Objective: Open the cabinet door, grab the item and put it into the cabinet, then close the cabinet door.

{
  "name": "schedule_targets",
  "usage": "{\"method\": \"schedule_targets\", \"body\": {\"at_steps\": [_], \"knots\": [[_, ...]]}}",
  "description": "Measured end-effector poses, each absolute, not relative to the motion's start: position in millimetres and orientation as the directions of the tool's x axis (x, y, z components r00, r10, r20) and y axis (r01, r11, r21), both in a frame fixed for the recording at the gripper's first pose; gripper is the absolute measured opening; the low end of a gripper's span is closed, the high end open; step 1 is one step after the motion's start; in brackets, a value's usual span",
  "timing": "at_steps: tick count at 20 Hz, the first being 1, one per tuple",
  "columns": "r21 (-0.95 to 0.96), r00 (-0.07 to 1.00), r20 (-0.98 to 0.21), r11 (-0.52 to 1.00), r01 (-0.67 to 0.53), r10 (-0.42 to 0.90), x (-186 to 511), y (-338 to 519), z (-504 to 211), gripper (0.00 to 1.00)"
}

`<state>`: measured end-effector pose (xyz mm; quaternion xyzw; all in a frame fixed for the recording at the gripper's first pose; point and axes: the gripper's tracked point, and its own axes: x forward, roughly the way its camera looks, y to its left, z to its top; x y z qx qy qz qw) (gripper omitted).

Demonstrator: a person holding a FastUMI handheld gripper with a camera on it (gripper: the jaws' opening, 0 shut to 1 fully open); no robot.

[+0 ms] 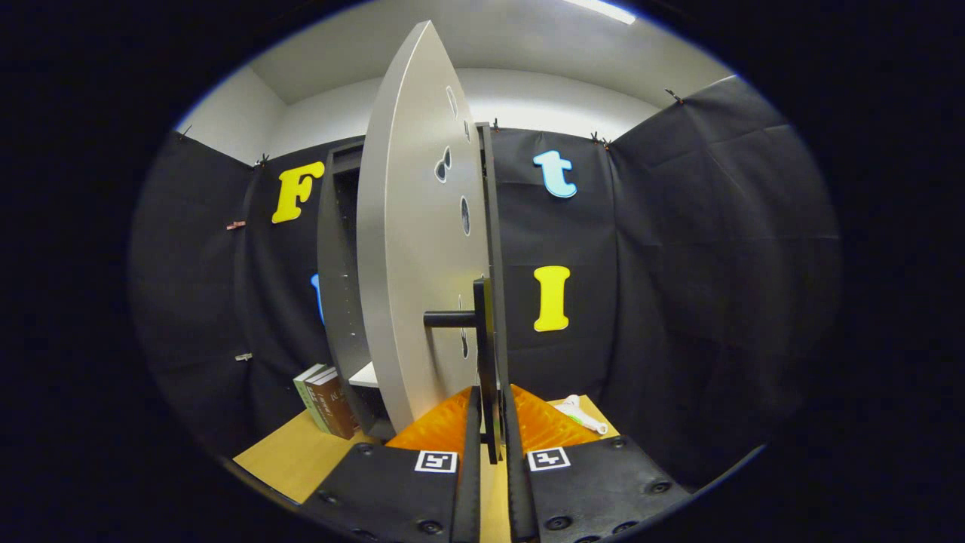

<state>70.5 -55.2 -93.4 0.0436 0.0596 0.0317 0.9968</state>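
Observation:
A tall grey cabinet (339, 286) stands on the wooden table, its silver-grey door (415, 249) swung partly open toward me and seen nearly edge-on. A dark bar handle (482, 332) juts from the door's free edge. My gripper (490, 422) is shut on that handle, the bar pinched between both fingers. A small white item (579, 413) with a green stripe lies on the table just beyond the right finger. The cabinet's inside is mostly hidden behind the door; a pale shelf edge (366, 375) shows low down.
Two books (326, 400) lean against the cabinet's left side. The wooden table (294, 456) runs to a front-left edge close below. Black cloth walls close in behind and on both sides.

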Motion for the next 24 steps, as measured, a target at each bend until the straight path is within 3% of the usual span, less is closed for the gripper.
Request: {"method": "schedule_targets", "body": {"at_steps": [7, 11, 18, 24], "knots": [[0.103, 0.993, -0.116, 0.995, -0.004, 0.016, 72.9, -73.4, -90.3, 0.19], [0.075, 0.999, -0.038, 0.997, -0.004, 0.007, 69.4, -81.5, -72.9, 0.19], [0.054, 0.993, 0.080, 0.994, -0.094, 0.089, 59.1, -55.1, -36.3, 0.19], [0.033, 0.975, 0.091, 0.978, -0.206, 0.202, 57.5, -1.3, -37.1, 0.19]]}}
